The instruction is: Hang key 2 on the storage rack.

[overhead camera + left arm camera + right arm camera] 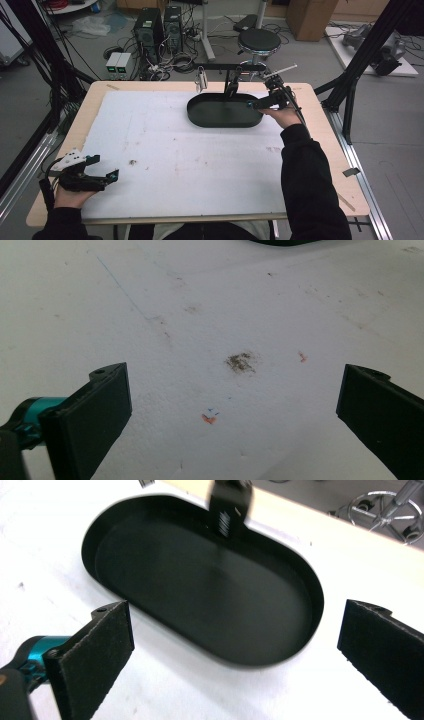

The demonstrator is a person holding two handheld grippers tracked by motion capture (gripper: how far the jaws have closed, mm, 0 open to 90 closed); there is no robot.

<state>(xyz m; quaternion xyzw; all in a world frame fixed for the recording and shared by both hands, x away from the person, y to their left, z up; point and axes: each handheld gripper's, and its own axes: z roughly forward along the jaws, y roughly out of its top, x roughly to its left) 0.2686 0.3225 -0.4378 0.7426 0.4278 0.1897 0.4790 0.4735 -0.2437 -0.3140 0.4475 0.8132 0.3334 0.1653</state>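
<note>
Right claw (256, 104) wide at tray (200, 116) rim

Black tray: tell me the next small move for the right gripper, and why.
Probably ease the right gripper forward and down onto the black tray's near rim: its jaws stand wide open, the tray is empty, and its end lies between them but still ahead.

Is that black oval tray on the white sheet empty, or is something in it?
Empty: the black oval tray shows only its bare dark floor inside.
</note>
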